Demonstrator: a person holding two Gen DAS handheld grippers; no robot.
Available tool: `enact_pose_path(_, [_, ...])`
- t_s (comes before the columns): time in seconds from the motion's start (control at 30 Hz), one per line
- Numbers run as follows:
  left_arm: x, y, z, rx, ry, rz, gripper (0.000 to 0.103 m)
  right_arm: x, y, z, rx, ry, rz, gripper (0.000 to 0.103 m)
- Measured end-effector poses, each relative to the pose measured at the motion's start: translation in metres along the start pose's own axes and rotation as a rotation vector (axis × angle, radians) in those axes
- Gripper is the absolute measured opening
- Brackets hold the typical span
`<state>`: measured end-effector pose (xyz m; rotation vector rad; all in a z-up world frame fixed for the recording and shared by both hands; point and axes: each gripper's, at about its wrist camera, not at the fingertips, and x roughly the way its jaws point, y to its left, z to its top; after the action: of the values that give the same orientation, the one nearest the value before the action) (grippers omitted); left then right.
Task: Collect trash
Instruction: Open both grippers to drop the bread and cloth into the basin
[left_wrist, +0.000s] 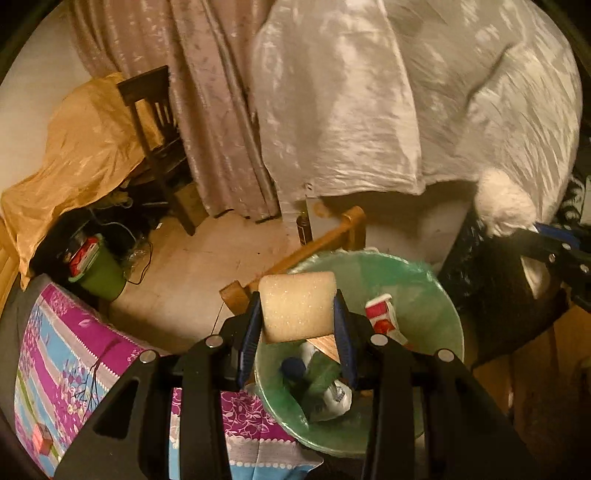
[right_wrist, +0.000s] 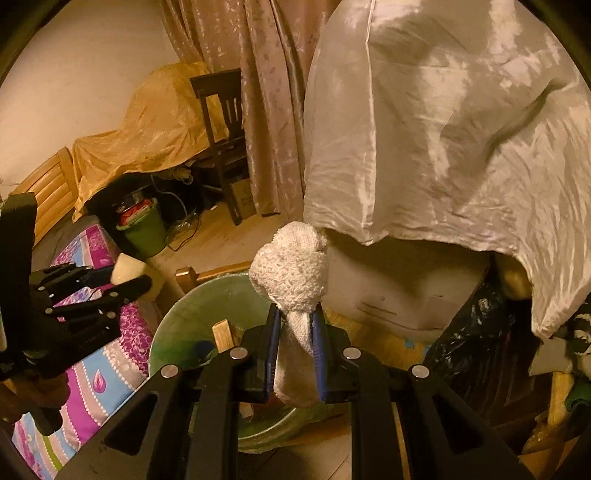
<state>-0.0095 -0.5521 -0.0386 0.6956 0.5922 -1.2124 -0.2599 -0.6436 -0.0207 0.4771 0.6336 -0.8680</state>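
Gripping a pale yellow sponge (left_wrist: 297, 306) between its blue-padded fingers, the left gripper (left_wrist: 298, 325) hangs right over the green-lined trash bin (left_wrist: 439, 295); sponge clamped on both sides, jaws closed on it. Same sponge (right_wrist: 127, 269) and left gripper (right_wrist: 110, 280) show at the left edge of the right wrist view, above the purple floral bedsheet (right_wrist: 92, 387). Right gripper (right_wrist: 297, 325) is clenched on a white knitted cloth (right_wrist: 291, 273), bunched in a ball above the fingertips with a tail running down between the jaws; it sits above the bin rim (right_wrist: 192, 295). From the left wrist view that cloth (left_wrist: 504, 206) shows at right with the right gripper (left_wrist: 554, 247) only partly in frame. Inside the bin: red-and-white carton (left_wrist: 384, 317), a dark blue round item (left_wrist: 293, 367), crumpled white wrapper (left_wrist: 338, 397), a green piece, and a wood-coloured piece (left_wrist: 325, 345). Bin stands beside the bed, touching or nearly touching a wooden frame piece (left_wrist: 325, 240). Background: second smaller green bin (left_wrist: 99, 273) full of stuff, dark wooden chair (left_wrist: 155, 133), gold cloth cover (left_wrist: 81, 147), patterned curtain (left_wrist: 218, 110), big shiny white sheet (left_wrist: 369, 110) draped over something, black plastic bag (right_wrist: 476, 332) at right.
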Motion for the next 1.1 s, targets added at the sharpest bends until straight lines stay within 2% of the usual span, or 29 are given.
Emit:
enact_pose_path(0.4, [0.013,0.006,-0.008,-0.029,0.055,-0.062,0.036,0.023,0.021,0.000,-0.029,0.053,0.086,0.018])
enact_pose_path(0.43, [0.014,0.005,-0.007,-0.025,0.058,-0.072,0.038,0.024,0.023,0.002,-0.040,0.052,0.099,0.023])
enact_pose_path(0.47, [0.016,0.005,-0.007,-0.024,0.064,-0.079,0.041,0.028,0.026,0.004,-0.054,0.051,0.104,0.038])
enact_pose_path(0.5, [0.017,0.005,-0.007,-0.028,0.070,-0.070,0.056,0.029,0.027,0.005,-0.058,0.041,0.097,0.049])
enact_pose_path(0.53, [0.018,0.007,-0.006,-0.040,0.067,-0.063,0.063,0.030,0.028,0.006,-0.060,0.034,0.094,0.056])
enact_pose_path(0.57, [0.017,0.009,-0.006,-0.051,0.058,-0.067,0.067,0.031,0.028,0.008,-0.060,0.032,0.093,0.056])
enact_pose_path(0.83, [0.018,0.024,-0.011,-0.124,0.064,-0.072,0.067,0.034,0.016,0.007,-0.027,0.027,0.085,0.056])
enact_pose_path(1.1, [0.007,0.036,-0.021,-0.150,0.047,-0.042,0.067,0.029,0.031,0.003,-0.037,0.000,0.111,0.056])
